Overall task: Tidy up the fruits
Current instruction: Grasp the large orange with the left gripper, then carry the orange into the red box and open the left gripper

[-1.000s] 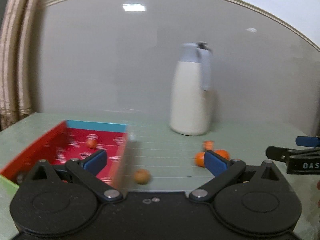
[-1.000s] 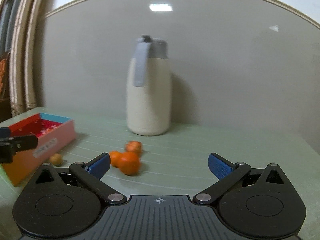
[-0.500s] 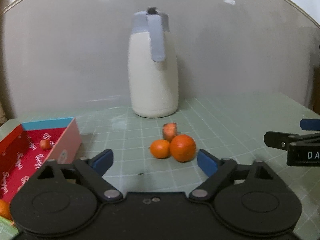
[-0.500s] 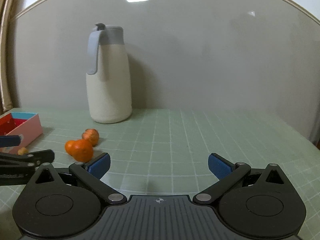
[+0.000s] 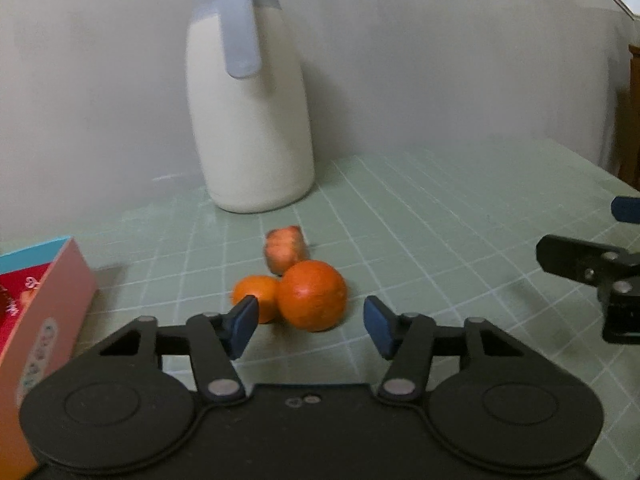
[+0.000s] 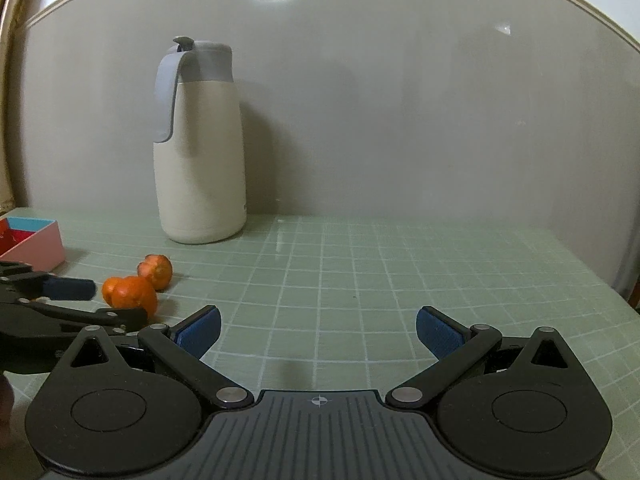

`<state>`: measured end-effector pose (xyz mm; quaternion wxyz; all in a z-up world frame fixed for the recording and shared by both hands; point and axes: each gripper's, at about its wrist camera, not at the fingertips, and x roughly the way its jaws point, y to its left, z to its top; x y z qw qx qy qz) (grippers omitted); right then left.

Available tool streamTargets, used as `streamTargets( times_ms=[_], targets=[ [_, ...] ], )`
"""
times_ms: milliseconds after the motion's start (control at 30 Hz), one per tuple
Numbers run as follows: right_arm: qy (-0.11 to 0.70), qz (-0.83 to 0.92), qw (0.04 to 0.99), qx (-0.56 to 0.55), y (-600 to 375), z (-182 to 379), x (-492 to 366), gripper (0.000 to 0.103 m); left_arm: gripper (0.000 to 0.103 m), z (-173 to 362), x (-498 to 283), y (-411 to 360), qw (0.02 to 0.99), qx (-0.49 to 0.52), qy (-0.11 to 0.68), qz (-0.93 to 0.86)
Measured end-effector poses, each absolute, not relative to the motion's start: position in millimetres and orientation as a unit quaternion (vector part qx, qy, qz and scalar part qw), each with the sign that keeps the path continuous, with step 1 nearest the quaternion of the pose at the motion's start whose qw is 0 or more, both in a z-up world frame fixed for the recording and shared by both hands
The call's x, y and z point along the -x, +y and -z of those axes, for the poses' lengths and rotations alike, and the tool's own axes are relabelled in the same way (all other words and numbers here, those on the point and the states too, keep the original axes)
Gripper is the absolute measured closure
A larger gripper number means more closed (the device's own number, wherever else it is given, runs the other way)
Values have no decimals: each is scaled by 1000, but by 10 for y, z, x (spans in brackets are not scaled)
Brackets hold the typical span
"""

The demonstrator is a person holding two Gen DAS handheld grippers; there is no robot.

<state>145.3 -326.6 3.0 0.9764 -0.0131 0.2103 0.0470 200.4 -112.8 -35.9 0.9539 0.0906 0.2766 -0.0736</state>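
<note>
Left gripper [image 5: 306, 326]: jaws spread, nothing between them, low over the desk [image 5: 440, 240] and aimed at the fruit cluster. Probably lined up this way so the big orange [image 5: 312, 295] falls between the pads on a straight push forward.

Right gripper [image 6: 318, 330]: also spread and empty, over bare grid mat, well apart from any fruit. Looks parked, leaving the left side room to work.

Just beyond the left pads: big orange, nearest and roughly centred in the gap. Small orange [image 5: 256, 294] touches it on the left, partly behind the left pad. Risk as I judge it: closing may catch or nudge the small one, since the two sit pressed together.

Behind both, a third, paler and lumpier fruit [image 5: 285, 252], close to the big orange; blurred, so contact not certain.

Left edge: open box [image 5: 60, 292], pink wall, blue rim, red lining. Likely the destination. Contents mostly out of view.

Far: white jug [image 5: 250, 120] with grey handle, upright near the wall [image 6: 400, 120]. Not in the reach path.
</note>
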Motion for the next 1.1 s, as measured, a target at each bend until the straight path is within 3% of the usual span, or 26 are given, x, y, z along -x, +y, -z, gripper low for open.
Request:
streamTargets(
  times_ms=[233, 300, 867, 1100],
  targets=[
    [211, -40, 977, 3, -3374, -35, -1488, 0, 56, 390, -2070, -1216, 956, -108, 265, 66],
    [210, -39, 977, 0, -3394, -40, -1484, 0, 71, 392, -2047, -1260, 956, -122, 262, 55],
    [215, -45, 976, -8, -3329, -49, -1475, 0, 72, 171, -1695, -1085, 967, -111, 216, 73],
    [216, -62, 974, 2, -3131, -57, -1442, 0, 72, -77, -1445, -652, 978, -96, 182, 29]
  ],
)
